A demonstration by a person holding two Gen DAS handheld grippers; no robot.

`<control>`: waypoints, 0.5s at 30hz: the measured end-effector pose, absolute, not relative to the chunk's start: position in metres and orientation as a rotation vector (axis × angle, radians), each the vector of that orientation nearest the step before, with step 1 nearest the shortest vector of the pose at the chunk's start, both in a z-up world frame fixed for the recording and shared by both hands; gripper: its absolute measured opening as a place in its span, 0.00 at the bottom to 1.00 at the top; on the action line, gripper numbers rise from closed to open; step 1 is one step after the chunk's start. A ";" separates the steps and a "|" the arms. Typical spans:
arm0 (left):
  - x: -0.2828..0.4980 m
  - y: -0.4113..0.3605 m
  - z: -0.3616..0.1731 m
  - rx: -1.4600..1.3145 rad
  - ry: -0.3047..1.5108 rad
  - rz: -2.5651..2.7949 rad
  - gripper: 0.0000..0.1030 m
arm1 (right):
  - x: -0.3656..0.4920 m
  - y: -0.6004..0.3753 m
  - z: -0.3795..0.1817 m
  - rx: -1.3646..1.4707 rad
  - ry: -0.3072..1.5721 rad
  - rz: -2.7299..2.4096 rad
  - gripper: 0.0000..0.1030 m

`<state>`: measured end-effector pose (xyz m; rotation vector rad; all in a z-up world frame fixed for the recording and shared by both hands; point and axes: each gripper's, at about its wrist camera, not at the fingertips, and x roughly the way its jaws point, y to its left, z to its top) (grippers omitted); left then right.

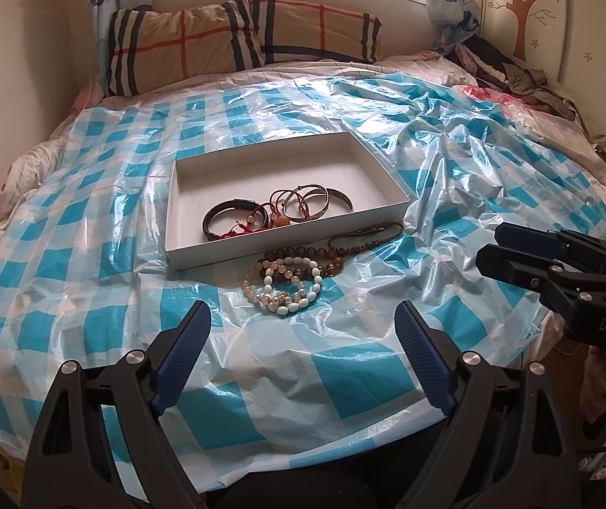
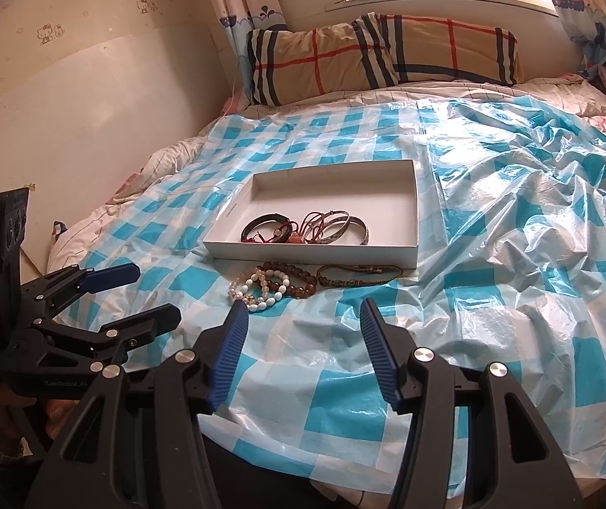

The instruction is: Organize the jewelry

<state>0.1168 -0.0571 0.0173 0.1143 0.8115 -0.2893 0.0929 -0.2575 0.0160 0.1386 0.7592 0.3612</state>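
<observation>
Left gripper (image 1: 303, 318) nearest, jaws spread wide and empty above blue-checked plastic sheet (image 1: 345, 381); right gripper (image 2: 300, 314) likewise parted, nothing between its blue pads (image 2: 230, 343)

Just beyond the fingertips, on the sheet: beaded bracelets (image 1: 286, 284) in white, amber and brown, heaped together, with braided cord bracelet (image 1: 366, 235) beside them, against the near wall of white cardboard box (image 1: 226, 256)

Inside the box: black bangle (image 1: 226, 220), red string bracelets (image 1: 279, 208), silver bangles (image 1: 324, 203), overlapping

Striped pillow (image 1: 235, 38) at the far end under the window
</observation>
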 end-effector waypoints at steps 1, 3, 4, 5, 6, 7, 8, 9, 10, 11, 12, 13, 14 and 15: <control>0.117 -0.056 0.017 0.112 0.812 -0.287 0.82 | 0.094 -0.256 0.015 0.138 0.761 0.361 0.52; 0.118 -0.055 0.017 0.110 0.811 -0.285 0.82 | 0.094 -0.255 0.015 0.138 0.761 0.361 0.52; 0.117 -0.055 0.018 0.111 0.811 -0.285 0.82 | 0.094 -0.255 0.015 0.138 0.761 0.361 0.52; 0.118 -0.055 0.018 0.112 0.811 -0.285 0.82 | 0.094 -0.255 0.015 0.138 0.760 0.361 0.52; 0.117 -0.055 0.018 0.114 0.810 -0.286 0.82 | 0.094 -0.255 0.015 0.138 0.761 0.361 0.52; 0.117 -0.056 0.018 0.115 0.810 -0.287 0.82 | 0.094 -0.255 0.015 0.138 0.760 0.361 0.52; 0.117 -0.056 0.019 0.117 0.808 -0.289 0.82 | 0.094 -0.254 0.016 0.137 0.758 0.361 0.52; 0.116 -0.056 0.020 0.119 0.807 -0.290 0.82 | 0.094 -0.254 0.016 0.137 0.757 0.360 0.52; 0.116 -0.057 0.021 0.122 0.805 -0.291 0.82 | 0.094 -0.254 0.017 0.137 0.755 0.359 0.52; 0.115 -0.058 0.022 0.124 0.803 -0.292 0.82 | 0.093 -0.254 0.018 0.136 0.753 0.359 0.52; 0.114 -0.057 0.023 0.126 0.801 -0.292 0.82 | 0.092 -0.254 0.018 0.136 0.750 0.358 0.52; 0.113 -0.057 0.024 0.127 0.799 -0.292 0.82 | 0.091 -0.255 0.019 0.136 0.748 0.358 0.52; 0.113 -0.057 0.025 0.127 0.797 -0.291 0.82 | 0.090 -0.255 0.020 0.135 0.746 0.357 0.52; 0.112 -0.058 0.026 0.127 0.795 -0.291 0.82 | 0.090 -0.255 0.020 0.136 0.745 0.356 0.52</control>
